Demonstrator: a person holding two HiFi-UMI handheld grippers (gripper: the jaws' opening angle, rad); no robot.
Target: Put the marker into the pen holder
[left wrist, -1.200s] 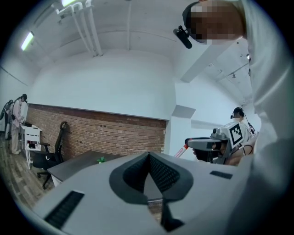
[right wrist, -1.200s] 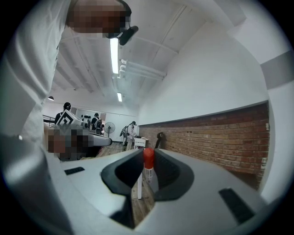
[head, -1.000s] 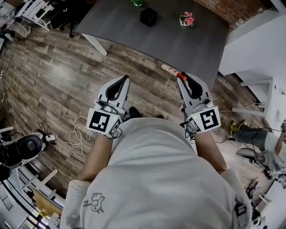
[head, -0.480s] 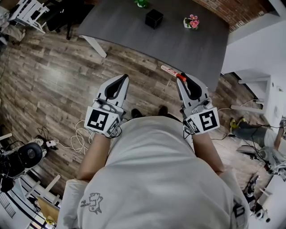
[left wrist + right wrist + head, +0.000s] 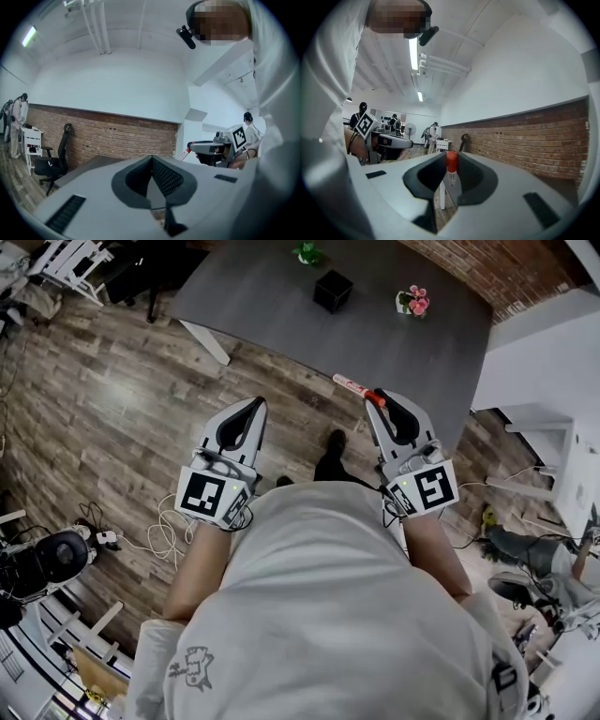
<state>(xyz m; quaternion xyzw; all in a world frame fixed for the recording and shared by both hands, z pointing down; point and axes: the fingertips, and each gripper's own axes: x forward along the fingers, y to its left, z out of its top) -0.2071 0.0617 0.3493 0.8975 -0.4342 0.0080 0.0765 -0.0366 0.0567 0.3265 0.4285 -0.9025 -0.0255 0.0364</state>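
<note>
Clamped only by its red end in the right gripper [image 5: 375, 401], the marker [image 5: 352, 385] could pivot or drop before reaching the pen holder [image 5: 333, 290]; left gripper [image 5: 256, 406] closed, empty.

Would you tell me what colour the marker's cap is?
The marker's cap is red, clearest in the right gripper view.

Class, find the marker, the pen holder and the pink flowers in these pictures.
marker [image 5: 354, 386], head view, on its white barrel.
pen holder [image 5: 333, 291], head view, on the middle of the black box.
pink flowers [image 5: 413, 302], head view, on the blooms.
</note>
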